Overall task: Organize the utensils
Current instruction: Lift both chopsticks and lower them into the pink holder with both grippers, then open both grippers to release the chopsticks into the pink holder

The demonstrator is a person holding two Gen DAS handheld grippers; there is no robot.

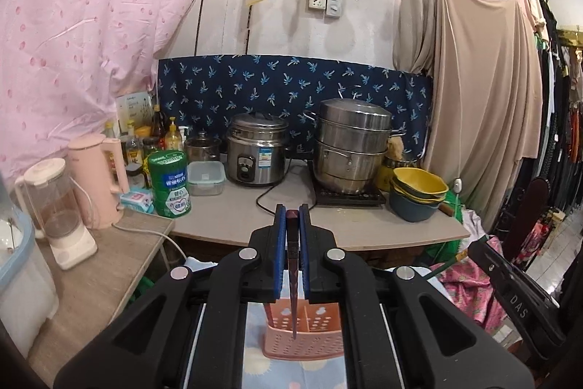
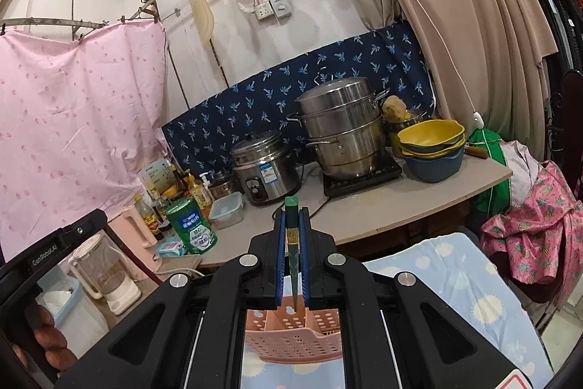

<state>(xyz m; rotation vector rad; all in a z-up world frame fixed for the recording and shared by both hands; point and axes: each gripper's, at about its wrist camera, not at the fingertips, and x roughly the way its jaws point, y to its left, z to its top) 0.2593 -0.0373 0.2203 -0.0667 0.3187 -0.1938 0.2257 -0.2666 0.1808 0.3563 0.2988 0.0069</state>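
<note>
You are pinching a dark red chopstick in the left gripper and a green chopstick in the right gripper; both tips are hanging over the pink holder; keep them upright, lowering into one compartment.

A dark red chopstick and a green chopstick hang point-down over the pink holed basket.

Each camera sits on its own gripper and looks forward along the two fingers, tipped a little down. Both see the pink utensil basket close below, and farther off the same counter with the rice cooker.
</note>
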